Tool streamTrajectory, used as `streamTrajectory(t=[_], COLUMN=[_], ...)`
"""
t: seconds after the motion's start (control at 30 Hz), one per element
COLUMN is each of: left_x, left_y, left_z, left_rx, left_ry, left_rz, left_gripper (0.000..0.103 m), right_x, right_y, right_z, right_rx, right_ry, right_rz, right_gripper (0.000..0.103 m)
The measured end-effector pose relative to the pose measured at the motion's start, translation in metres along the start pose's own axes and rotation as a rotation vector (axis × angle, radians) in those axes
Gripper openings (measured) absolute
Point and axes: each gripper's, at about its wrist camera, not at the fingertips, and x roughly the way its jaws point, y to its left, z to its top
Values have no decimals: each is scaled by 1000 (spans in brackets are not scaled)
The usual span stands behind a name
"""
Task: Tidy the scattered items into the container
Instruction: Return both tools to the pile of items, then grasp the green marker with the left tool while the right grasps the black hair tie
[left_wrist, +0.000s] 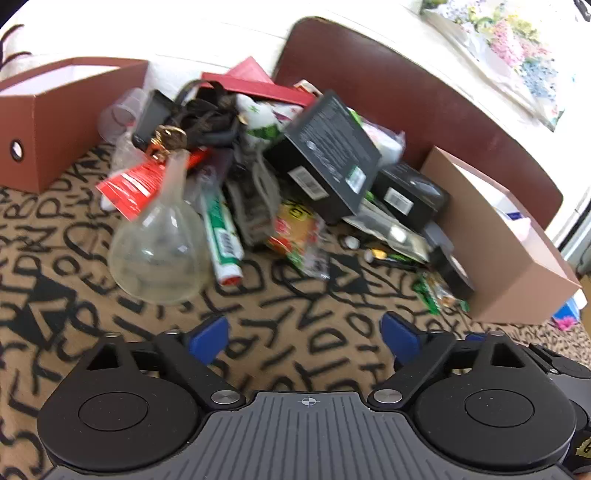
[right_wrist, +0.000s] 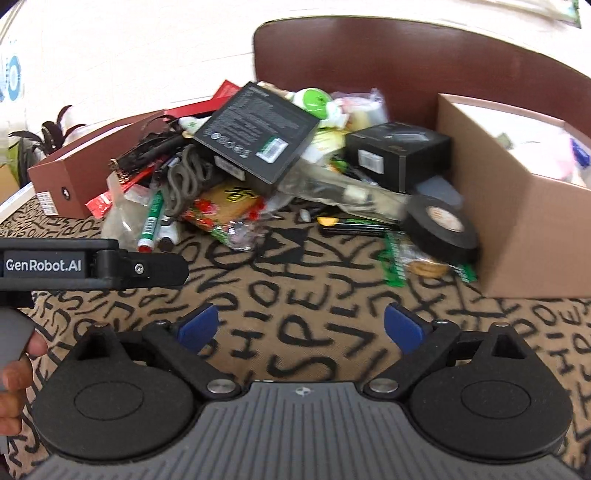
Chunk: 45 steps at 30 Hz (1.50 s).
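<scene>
A heap of loose items lies on a lettered tan cloth: a clear plastic funnel (left_wrist: 159, 243), a green-and-white marker (left_wrist: 221, 236), a big black box (left_wrist: 325, 155), a small black box (right_wrist: 399, 155), a snack packet (right_wrist: 225, 214), a roll of black tape (right_wrist: 439, 225). A tan cardboard box (right_wrist: 524, 225) stands open at the right, with things inside. My left gripper (left_wrist: 303, 336) is open and empty, short of the heap. My right gripper (right_wrist: 299, 328) is open and empty, short of the heap. The left gripper's body (right_wrist: 85, 264) shows at the left of the right wrist view.
A brown open box (left_wrist: 55, 122) stands at the left of the heap. A dark red chair back (left_wrist: 406, 92) rises behind the heap. A green biscuit wrapper (right_wrist: 417, 266) lies in front of the tape. A plant (right_wrist: 48, 133) stands far left.
</scene>
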Motion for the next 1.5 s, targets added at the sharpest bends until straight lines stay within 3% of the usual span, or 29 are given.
streamTrajectory(t=[0.17, 0.4, 0.47, 0.57, 0.83, 0.87, 0.93, 0.97, 1.07, 1.5], left_x=[6, 27, 34, 45, 61, 61, 61, 60, 52, -2], left_y=[13, 21, 25, 32, 46, 46, 45, 44, 39, 10], left_z=[14, 30, 31, 33, 38, 38, 39, 39, 34, -19], left_rx=[-14, -4, -9, -32, -72, -71, -59, -50, -25, 46], left_ry=[-28, -12, 6, 38, 92, 98, 105, 109, 125, 234], left_rz=[36, 66, 67, 65, 69, 71, 73, 76, 69, -40], left_gripper=[81, 77, 68, 56, 29, 18, 17, 17, 16, 17], right_x=[17, 32, 40, 52, 81, 85, 90, 90, 86, 9], right_y=[14, 30, 35, 38, 44, 44, 46, 47, 44, 9], right_z=[9, 18, 20, 22, 31, 32, 34, 34, 34, -7], right_rx=[-9, -51, -73, -86, -91, -90, -97, -106, -90, -47], right_ry=[20, 32, 40, 55, 61, 58, 54, 50, 58, 131], right_rz=[48, 83, 80, 84, 87, 85, 76, 71, 82, 82], right_gripper=[82, 68, 60, 56, 56, 57, 51, 34, 14, 11])
